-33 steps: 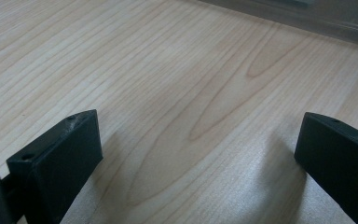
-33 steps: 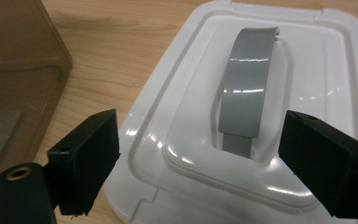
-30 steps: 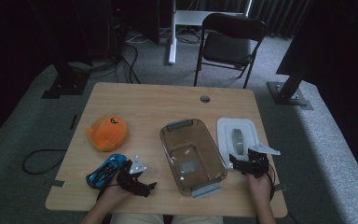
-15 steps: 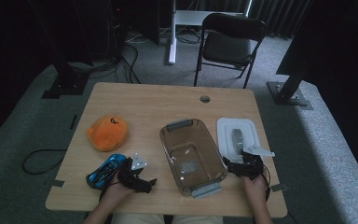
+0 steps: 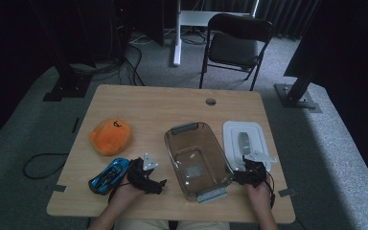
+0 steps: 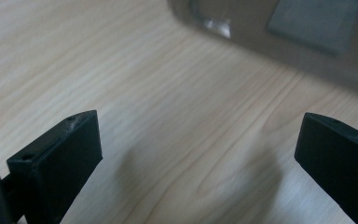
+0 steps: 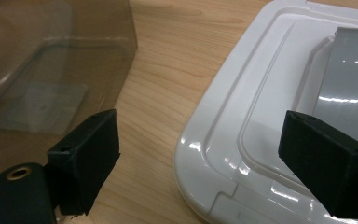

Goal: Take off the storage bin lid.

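White plastic, the lid (image 7: 279,121) lies flat near the table's (image 5: 139,103) right edge, just beside the clear brown container (image 5: 196,158), its grey handle up, so it probably waits to be fitted on. That container stands empty at the middle of the table, long side running front to back, mouth up, ready to take things. The right gripper (image 5: 251,172) hovers low over the lid's near corner, jaws wide apart and holding nothing, one jaw toward the container and one over the lid, which suggests a grasp of the lid's edge. Near the front edge, the left gripper (image 5: 146,179) hangs over bare wood, jaws likewise apart, beside the blue toy car (image 5: 109,175). An orange plush (image 5: 109,136) sits toward the left edge.
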